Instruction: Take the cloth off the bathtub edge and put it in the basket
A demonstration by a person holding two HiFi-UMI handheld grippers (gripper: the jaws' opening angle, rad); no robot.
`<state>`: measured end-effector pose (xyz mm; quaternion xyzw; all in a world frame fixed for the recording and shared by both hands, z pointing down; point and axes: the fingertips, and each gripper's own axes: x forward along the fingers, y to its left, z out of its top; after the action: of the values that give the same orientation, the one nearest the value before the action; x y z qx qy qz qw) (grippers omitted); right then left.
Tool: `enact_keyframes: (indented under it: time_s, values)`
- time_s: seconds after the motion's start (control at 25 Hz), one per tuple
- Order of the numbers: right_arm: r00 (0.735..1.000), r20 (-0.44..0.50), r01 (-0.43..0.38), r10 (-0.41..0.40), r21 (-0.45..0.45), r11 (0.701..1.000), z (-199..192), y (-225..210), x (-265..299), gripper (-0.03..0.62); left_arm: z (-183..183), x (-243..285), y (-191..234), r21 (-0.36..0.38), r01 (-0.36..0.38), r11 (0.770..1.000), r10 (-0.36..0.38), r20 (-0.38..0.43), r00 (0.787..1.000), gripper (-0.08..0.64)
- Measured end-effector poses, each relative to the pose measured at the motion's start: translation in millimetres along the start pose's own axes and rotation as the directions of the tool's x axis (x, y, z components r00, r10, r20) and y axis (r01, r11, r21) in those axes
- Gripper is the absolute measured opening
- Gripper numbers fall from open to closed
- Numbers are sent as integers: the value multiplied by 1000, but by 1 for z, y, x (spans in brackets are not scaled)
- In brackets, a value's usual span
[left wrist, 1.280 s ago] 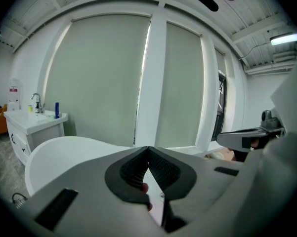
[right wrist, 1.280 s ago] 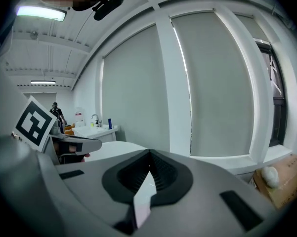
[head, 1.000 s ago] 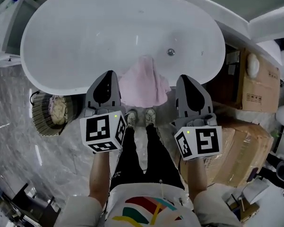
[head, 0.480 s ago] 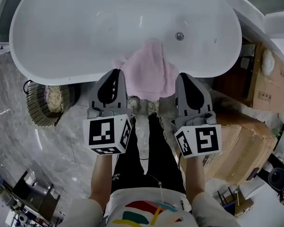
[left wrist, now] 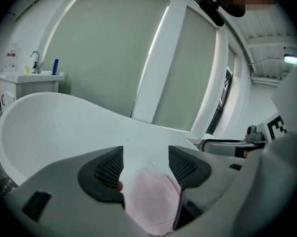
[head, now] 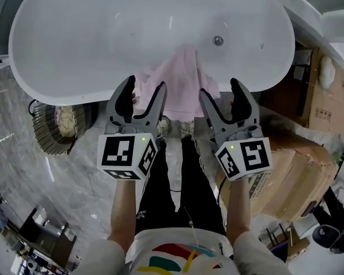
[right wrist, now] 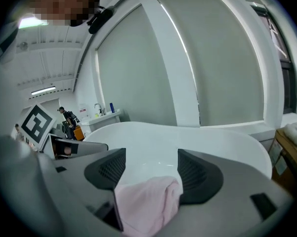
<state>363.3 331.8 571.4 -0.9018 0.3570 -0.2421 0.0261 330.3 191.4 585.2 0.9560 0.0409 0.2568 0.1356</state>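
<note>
Writing: none legible. Each marker cube carries black-and-white square patterns. The print on the upper cardboard box is too small to read, and so is the red label on a white bottle on the washstand beyond the bathtub's far end.
Counts: one white oval bathtub, one pink cloth, one wicker basket, two grippers, two marker cubes, two cardboard boxes, one blue bottle beside the tap on the washstand.
Cloth: draped over the bathtub's near rim at about its middle. One part lies down the inner wall short of the drain, the rest hangs outside above the person's shoes.
Left gripper: at the near rim over the cloth's left side. Its jaws have just been opening and stand wide apart. The cloth shows in the gap, with no pad pressing on it.
Right gripper: at the near rim over the cloth's right side. Its jaws have just been opening and stand wide apart. The cloth shows in the gap, not clamped.
Basket: on the floor at the bathtub's near-left side, partly under the rim, with something cream-coloured inside.
Room: the grey marble floor lies open between the person's legs and the basket. The cardboard boxes crowd the bathtub's right end.
</note>
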Motion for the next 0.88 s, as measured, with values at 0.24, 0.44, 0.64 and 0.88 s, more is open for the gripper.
enact_keyframes:
  time_s: [0.24, 0.44, 0.64, 0.88]
  values:
    - [993, -110, 45, -32, 118, 992, -53, -25, 22, 360, -50, 16, 26, -92, -37, 995, 29, -95, 995, 313]
    - [977, -207, 78, -45, 153, 985, -98, -36, 37, 367, -97, 28, 46, -111, -94, 989, 69, -210, 975, 324]
    - [961, -273, 102, -51, 174, 980, -128, -45, 45, 368, -121, 38, 48, -161, -103, 981, 57, -268, 962, 324]
    - [937, -343, 136, -64, 190, 972, -157, -57, 56, 368, -150, 45, 58, -164, -158, 974, 91, -356, 930, 324]
